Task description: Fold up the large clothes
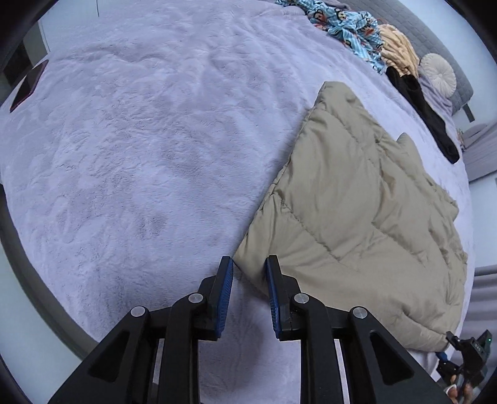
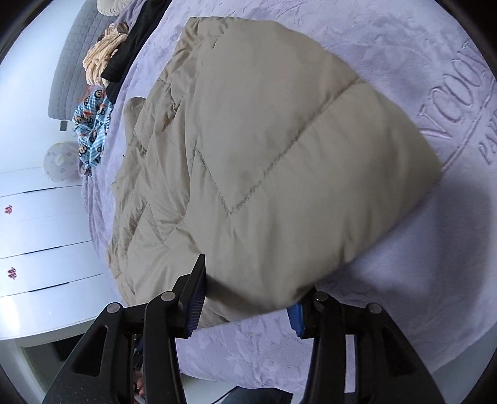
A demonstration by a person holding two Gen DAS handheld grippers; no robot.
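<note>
A beige quilted puffer jacket lies folded on a lavender plush bed cover. My left gripper is open, its blue pads on either side of the jacket's near left corner, not closed on it. In the right wrist view the jacket fills the middle. My right gripper is open wide, and the jacket's near edge bulges between its fingers and hides the right fingertip. The right gripper also shows at the lower right of the left wrist view.
A blue cartoon-print garment, a tan fluffy item and a black garment lie along the far side by a grey headboard. A dark tablet lies at the bed's left edge. White drawers stand beside the bed.
</note>
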